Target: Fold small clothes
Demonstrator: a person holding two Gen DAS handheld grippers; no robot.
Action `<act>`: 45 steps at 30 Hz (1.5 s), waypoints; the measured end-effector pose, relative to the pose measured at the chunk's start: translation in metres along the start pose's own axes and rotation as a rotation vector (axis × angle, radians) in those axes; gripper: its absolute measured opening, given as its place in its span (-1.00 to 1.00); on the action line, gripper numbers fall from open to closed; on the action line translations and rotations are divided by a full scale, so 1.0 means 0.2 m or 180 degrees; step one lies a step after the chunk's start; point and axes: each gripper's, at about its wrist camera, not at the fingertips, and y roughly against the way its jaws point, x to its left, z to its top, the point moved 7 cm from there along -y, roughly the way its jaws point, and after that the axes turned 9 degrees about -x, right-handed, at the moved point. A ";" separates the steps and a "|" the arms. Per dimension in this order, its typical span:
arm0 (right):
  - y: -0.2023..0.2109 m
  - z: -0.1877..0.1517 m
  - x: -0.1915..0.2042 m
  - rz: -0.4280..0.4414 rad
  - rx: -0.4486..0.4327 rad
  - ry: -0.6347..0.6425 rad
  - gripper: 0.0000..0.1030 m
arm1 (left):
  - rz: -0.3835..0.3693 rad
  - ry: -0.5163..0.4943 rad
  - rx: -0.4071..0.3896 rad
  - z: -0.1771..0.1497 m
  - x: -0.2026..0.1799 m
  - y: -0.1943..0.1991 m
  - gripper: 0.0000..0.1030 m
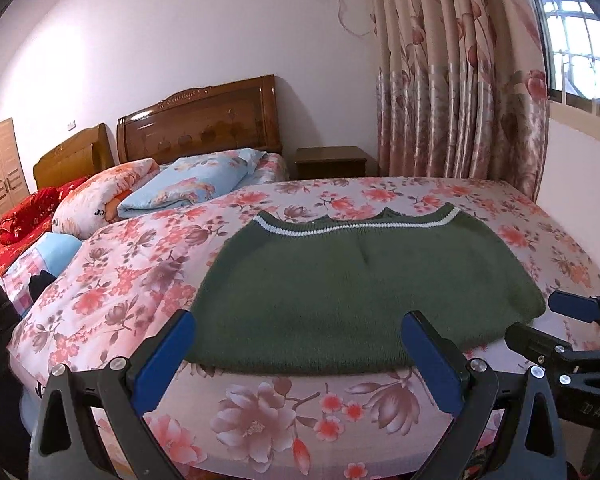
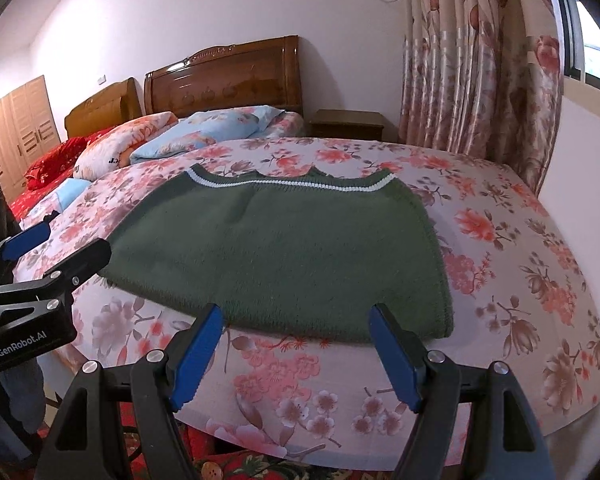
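This is a bedroom with a flowery bed [image 1: 148, 248], a wooden headboard [image 1: 204, 120] and pink curtains [image 1: 452, 80] by a window.

A small green sweater [image 1: 360, 288] lies flat on the bed, close to the near edge. It looks as if it is already folded in some way, with a white stripe [image 1: 352, 228] running along its far edge, but how many layers it has cannot be told.

The left gripper [image 1: 300, 344] hovers just in front of the sweater's near edge, toward the sweater's left corner. Its blue fingers [image 1: 164, 360] are spread wide and hold nothing. The right gripper [image 2: 296, 340] hovers by the near edge too, toward the sweater's right corner. Its fingers [image 2: 396, 360] are also spread wide with nothing in them.

Beyond the sweater, toward the headboard, sit a blue pillow [image 1: 188, 188] and a rolled flowery quilt [image 1: 100, 196].

The step in hand looks like grabbing the near edge of the sweater. To do it well, each gripper should slide low so one finger goes under the cloth and one over. Both should pinch near the corners, lift together, and carry the edge evenly toward the white stripe. The knit is soft and may sag in the middle or bunch up.
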 end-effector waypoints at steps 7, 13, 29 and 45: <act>0.00 -0.01 0.02 -0.0007 0.0007 0.0058 0.49 | 0.0014 -0.0004 0.0020 -0.01 -0.01 0.00 1.00; 0.00 -0.01 0.01 -0.0045 0.0002 0.0030 0.49 | -0.0010 -0.0039 0.0065 -0.02 -0.01 0.01 1.00; 0.00 -0.01 0.01 -0.0068 -0.0002 0.0076 0.49 | 0.0007 -0.0024 0.0134 -0.04 -0.01 -0.02 1.00; 0.00 -0.01 0.01 -0.0082 -0.0003 0.0110 0.49 | 0.0015 -0.0026 0.0164 -0.05 -0.02 -0.02 1.00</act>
